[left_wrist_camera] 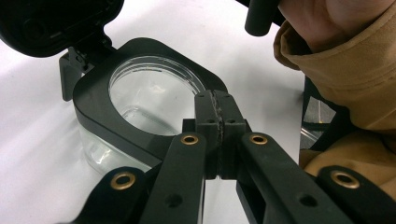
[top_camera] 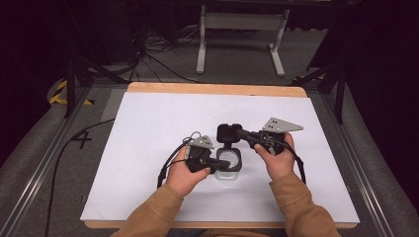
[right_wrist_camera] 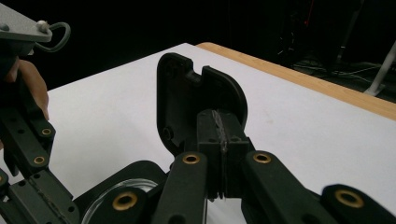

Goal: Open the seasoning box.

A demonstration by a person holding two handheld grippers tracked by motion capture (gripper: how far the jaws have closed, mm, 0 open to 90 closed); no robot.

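glass jar (top_camera: 229, 163) with black collar and flipped-up lid (top_camera: 229, 132) carries no readable writing. my left gripper (top_camera: 216, 161) pinches its collar; my right gripper (top_camera: 240, 132) clamps the lid.

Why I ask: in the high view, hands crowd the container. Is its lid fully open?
Observer: Yes. In the right gripper view the lid stands upright, swung back on its hinge.
Operator: Is the right gripper clamping it?
Observer: It doesn't look so. The right gripper has its jaws shut on each other, with the tips right at the lid's edge.
Operator: Anything inside the container?
Observer: No. The left gripper view looks down through the black rim into the clear container, and it appears empty.
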